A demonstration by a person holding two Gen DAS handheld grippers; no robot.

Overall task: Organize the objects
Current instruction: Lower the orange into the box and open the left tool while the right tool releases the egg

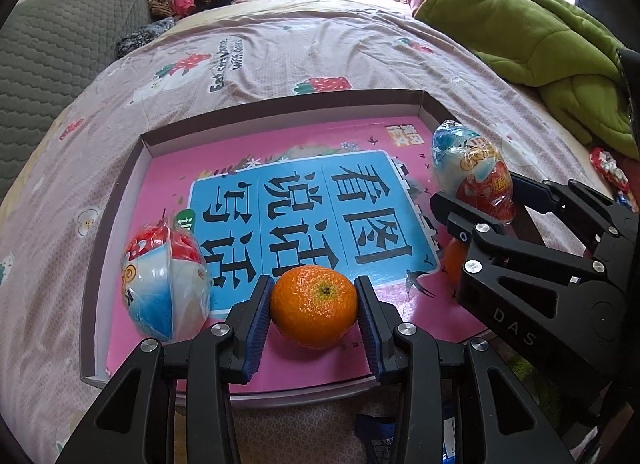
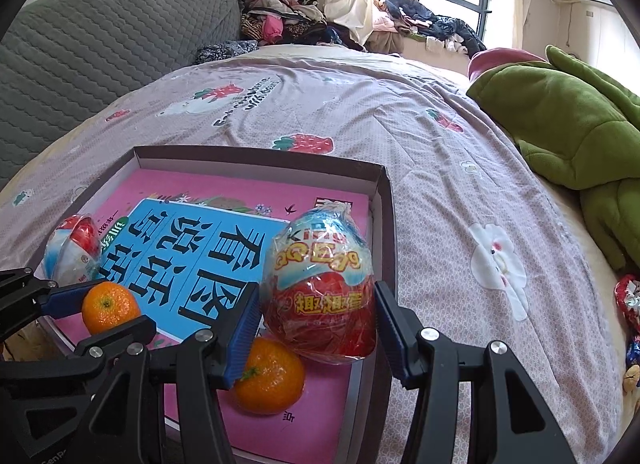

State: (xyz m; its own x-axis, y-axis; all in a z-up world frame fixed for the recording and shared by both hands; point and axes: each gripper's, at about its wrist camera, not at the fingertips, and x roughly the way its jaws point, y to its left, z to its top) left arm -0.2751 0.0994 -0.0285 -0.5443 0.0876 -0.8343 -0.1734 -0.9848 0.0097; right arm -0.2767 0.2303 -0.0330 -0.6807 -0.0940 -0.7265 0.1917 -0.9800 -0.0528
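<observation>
A shallow cardboard box [image 1: 132, 168] lined with a pink and blue book lies on the bed. My left gripper [image 1: 314, 304] is shut on a mandarin [image 1: 314, 304] over the box's near edge; it also shows in the right wrist view [image 2: 110, 306]. My right gripper [image 2: 318, 312] is shut on a wrapped toy egg [image 2: 322, 284], held above the box's right side; the egg shows in the left wrist view [image 1: 472, 172] too. A second mandarin [image 2: 268, 378] lies in the box under it. A second toy egg [image 1: 164, 284] lies at the box's left.
The box rests on a pink strawberry-print bedspread [image 2: 360, 112]. A green quilt [image 2: 568, 132] lies at the right. A grey headboard cushion [image 2: 100, 44] is at the left. Wrapped snacks [image 2: 630, 300] lie at the bed's right edge. Clothes are piled at the far end.
</observation>
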